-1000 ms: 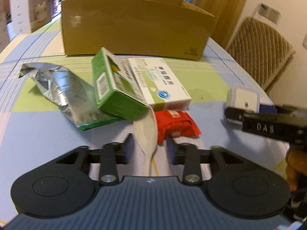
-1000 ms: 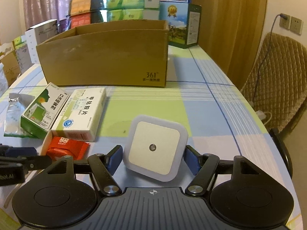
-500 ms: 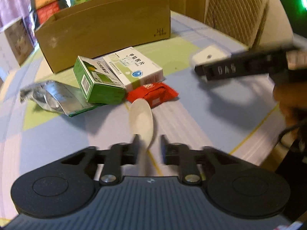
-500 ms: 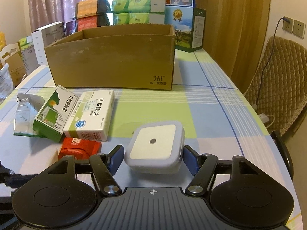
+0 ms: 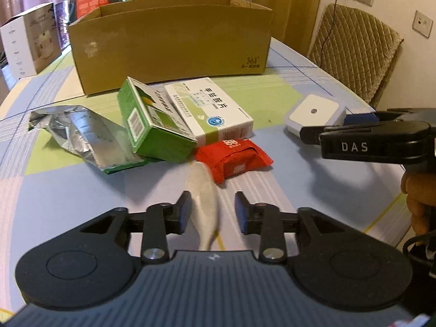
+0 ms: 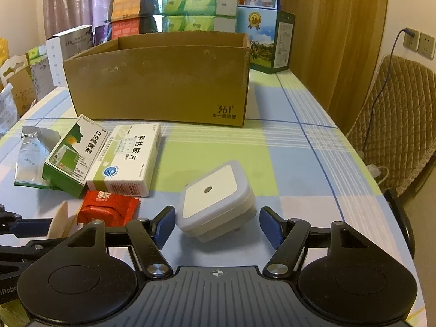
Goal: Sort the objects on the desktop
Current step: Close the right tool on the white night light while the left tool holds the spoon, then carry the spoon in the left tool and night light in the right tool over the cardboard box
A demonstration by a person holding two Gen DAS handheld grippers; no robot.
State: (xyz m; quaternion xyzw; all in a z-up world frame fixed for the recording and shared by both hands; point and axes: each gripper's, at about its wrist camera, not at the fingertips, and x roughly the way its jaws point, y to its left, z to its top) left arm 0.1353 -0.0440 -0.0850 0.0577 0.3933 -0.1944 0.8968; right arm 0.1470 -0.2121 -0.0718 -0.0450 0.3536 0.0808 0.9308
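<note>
I am at the start of a pick-up step on both sides. My left claw [image 5: 212, 212] is open, and the blurry, pale plastic spoon [image 5: 203, 193] sits between its two fingers, close to the left one; I cannot tell if it touches. My right claw [image 6: 215, 224] is open wide too, with the small white square plug-in night light [image 6: 216, 197] lying tilted on the checked worktop [image 6: 299, 163] between its blue pads, not touching either one. The green medicine box [image 6: 72, 155], the white medicine box [image 6: 128, 158], the red snack packet [image 6: 109, 209] and the crumpled silver foil bag [image 5: 81, 133] lie in a heap in front of the big open brown cardboard box [image 6: 160, 81]. I think each claw must squeeze shut next, then lift and carry its thing over the box wall. The spoon is thin and may slip.
</note>
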